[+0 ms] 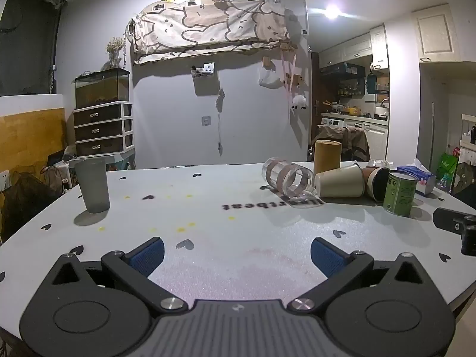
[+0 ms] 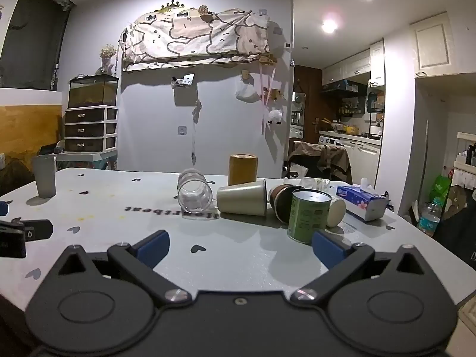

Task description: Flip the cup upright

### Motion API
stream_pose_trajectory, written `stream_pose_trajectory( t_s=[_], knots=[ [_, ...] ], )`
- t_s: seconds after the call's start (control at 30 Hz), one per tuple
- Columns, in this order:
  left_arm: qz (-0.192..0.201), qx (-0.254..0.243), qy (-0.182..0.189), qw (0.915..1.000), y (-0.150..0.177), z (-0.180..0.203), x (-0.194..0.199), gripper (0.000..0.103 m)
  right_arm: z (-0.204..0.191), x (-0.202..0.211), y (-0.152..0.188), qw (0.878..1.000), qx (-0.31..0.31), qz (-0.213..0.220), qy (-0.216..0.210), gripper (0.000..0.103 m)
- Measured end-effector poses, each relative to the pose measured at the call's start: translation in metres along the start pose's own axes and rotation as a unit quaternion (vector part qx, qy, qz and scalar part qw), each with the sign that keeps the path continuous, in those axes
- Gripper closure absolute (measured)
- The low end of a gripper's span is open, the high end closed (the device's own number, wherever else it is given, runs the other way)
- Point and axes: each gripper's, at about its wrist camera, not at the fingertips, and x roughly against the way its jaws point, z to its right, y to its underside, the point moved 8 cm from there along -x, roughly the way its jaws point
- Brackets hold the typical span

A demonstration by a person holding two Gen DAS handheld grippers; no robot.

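Note:
Several cups lie on their sides on the white table (image 1: 208, 238): a clear glass (image 1: 288, 178) (image 2: 195, 195), a beige paper cup (image 1: 339, 183) (image 2: 241, 197), and a brown-sleeved dark cup (image 1: 377, 183) (image 2: 282, 200). A small white cup (image 2: 336, 211) lies behind a green can. A grey cup (image 1: 92, 185) (image 2: 44, 175) stands upright at the far left. My left gripper (image 1: 237, 254) is open and empty near the table's front. My right gripper (image 2: 240, 248) is open and empty, its right finger just in front of the green can.
An upright green can (image 1: 399, 192) (image 2: 308, 215) stands right of the cups. A tan cylinder (image 1: 326, 156) (image 2: 242, 169) stands behind them. A tissue pack (image 2: 360, 202) (image 1: 416, 177) lies at the right. The other gripper shows at the edge of each view (image 1: 455, 226) (image 2: 17, 233).

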Motion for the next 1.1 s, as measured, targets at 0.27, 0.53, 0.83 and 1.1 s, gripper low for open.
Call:
stream_pose_trajectory(
  t_s=[0.27,0.53,0.83,1.1],
  knots=[
    [0.000,0.004,0.002,1.0000,-0.0003,-0.0004,0.0007,0.000,0.0001,0.0000,0.0003,1.000,0.000,-0.003,0.000,0.000],
    [0.001,0.005,0.001,1.0000,-0.0012,-0.0018,0.0020,0.000,-0.0008,-0.0010,0.0001,1.000,0.000,-0.003,-0.001,0.000],
    [0.000,0.005,0.002,1.0000,-0.0003,-0.0006,0.0006,0.000,-0.0026,-0.0013,-0.0002,1.000,0.000,-0.003,0.000,0.000],
    [0.000,0.006,0.003,1.0000,-0.0013,-0.0015,-0.0009,0.000,-0.0038,-0.0017,-0.0005,1.000,0.001,-0.003,0.000,0.000]
  ],
)
